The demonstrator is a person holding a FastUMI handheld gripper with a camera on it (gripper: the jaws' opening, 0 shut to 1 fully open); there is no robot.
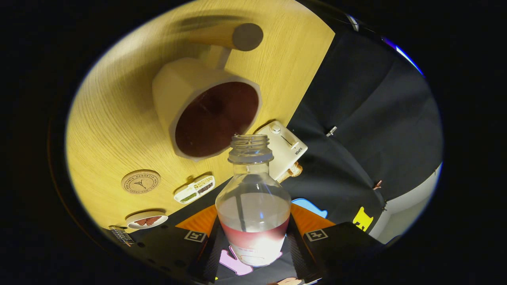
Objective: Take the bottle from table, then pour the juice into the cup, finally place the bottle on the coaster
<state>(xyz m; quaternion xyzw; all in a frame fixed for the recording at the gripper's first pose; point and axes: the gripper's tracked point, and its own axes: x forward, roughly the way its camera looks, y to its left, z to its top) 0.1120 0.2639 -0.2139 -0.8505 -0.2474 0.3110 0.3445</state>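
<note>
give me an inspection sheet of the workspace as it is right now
surface: wooden table, seen tilted.
job's things: uncapped bottle with red juice low inside, mouth near the cup; cup's inside is dark; round coaster bare.
clutter: sectioned snack tray, small plate with brown food, white appliance with knobs, a handled item beyond the cup.
grippers: tool shut on the bottle, a finger on each side.
cables: nothing seen.
surroundings: black cloth booth wall.

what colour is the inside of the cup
Dark reddish brown inside the cream cup, seen in the gripper view just beyond the bottle.
</note>
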